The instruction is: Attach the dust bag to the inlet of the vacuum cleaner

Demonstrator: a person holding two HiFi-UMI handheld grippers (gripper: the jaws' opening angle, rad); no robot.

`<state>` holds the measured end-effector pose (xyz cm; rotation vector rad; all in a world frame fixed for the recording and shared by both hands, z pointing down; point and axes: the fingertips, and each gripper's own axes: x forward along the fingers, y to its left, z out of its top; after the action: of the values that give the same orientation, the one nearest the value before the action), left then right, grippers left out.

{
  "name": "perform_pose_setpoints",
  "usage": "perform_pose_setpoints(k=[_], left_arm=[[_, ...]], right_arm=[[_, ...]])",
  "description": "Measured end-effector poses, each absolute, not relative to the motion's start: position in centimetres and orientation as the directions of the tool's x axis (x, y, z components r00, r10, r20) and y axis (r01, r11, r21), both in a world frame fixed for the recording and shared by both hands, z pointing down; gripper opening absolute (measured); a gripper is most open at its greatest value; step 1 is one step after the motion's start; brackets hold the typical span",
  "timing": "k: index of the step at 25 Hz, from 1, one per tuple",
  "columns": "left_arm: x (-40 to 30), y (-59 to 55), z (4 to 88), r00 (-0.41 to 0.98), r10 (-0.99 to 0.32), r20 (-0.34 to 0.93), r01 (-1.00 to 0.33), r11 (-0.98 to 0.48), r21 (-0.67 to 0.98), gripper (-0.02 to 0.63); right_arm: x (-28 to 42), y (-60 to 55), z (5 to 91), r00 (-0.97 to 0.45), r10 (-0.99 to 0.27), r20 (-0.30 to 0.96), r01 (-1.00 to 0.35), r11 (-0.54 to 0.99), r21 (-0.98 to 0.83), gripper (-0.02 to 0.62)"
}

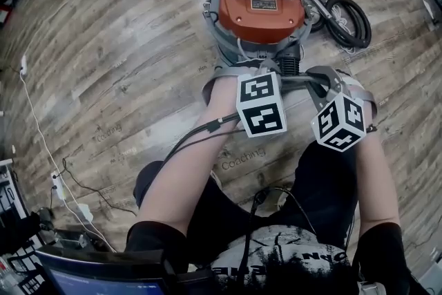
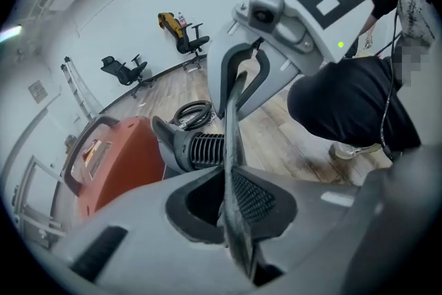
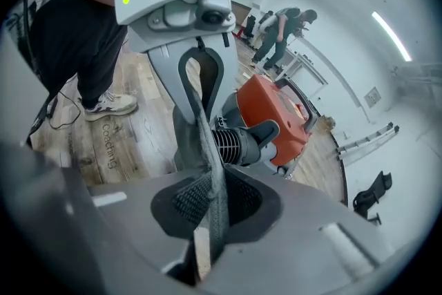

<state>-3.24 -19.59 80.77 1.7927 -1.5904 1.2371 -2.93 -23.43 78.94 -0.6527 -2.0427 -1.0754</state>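
Vacuum cleaner (image 1: pixel 261 0) orange-red lid, grey drum, yellow label, hose (image 1: pixel 364 23) black, dust bag (image 3: pixel 209 169) dark grey fabric, floor (image 1: pixel 138 45) grey-brown wood-grain planks, person's trousers (image 1: pixel 324 183) black.

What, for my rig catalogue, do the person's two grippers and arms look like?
The left gripper and the right gripper both have grey plastic bodies with dark, mesh-textured pads. Each carries a white cube printed with black square markers. Black cables run back from the left one. The person wears short black sleeves.
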Motion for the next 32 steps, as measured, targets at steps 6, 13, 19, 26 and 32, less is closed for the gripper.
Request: perform_pose_setpoints(k=[6, 13, 19, 26, 32], left_arm=[[-3.9, -19.4, 81.3, -0.063, -0.534, 0.843, -0.949, -0.229, -0.216, 0.031], [-4.2, -21.0, 79.9, -0.091, -0.582, 0.808, -0.942, -0.213, -0.26, 0.04], [-4.0, -22.2, 78.9, -0.088, -0.603, 0.793, -0.946, -0.198, -0.256, 0.038], [-3.9, -21.1, 80.4, -0.033, -0.61, 0.792, -0.964, -0.189, -0.185, 0.028], [-4.4, -19.8, 81.1, -0.018, -0.592, 0.806, -0.979, -0.153, -0.134, 0.029]], right_arm=[[-3.3, -22.7, 78.2, -0.604, 0.075, 0.793, 0.725, 0.466, 0.508, 0.034], [-2.8, -24.6, 79.9, -0.61, 0.059, 0.79, 0.672, 0.567, 0.476, 0.029], [-3.3, -26.1, 80.4, -0.605, 0.063, 0.794, 0.647, 0.619, 0.444, 0.032], [-4.3, -25.2, 79.6, -0.638, 0.055, 0.768, 0.65, 0.572, 0.5, 0.032], [-4.8, -23.5, 78.6, -0.631, 0.042, 0.775, 0.695, 0.473, 0.541, 0.032]])
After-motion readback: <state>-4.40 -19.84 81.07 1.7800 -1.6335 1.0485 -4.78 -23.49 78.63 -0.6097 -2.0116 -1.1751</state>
